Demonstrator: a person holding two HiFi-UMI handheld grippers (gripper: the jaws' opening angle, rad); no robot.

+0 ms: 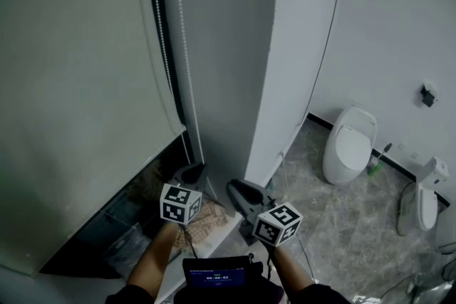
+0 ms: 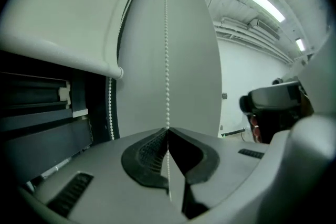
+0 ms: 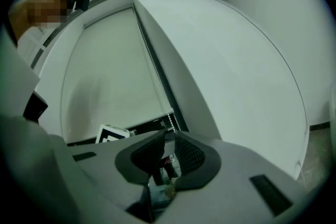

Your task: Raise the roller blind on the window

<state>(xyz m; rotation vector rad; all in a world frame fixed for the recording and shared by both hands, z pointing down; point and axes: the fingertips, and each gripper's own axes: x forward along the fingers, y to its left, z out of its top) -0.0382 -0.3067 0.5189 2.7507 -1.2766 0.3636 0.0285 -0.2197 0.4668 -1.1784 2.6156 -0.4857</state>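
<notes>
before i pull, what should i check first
1. Left tool shut on the bead chain: ok.
2. Chain runs straight up from the jaws, no kink: ok.
3. Other strand hangs free beside the blind: ok.
4. Right tool off the chain, jaws together, nothing seen between them: ok.
5. Roller blind fully raised: not ok, its bottom bar sits low with only a dark strip of window below.
6. Held strand is the one that raises the blind: cannot tell.
</notes>
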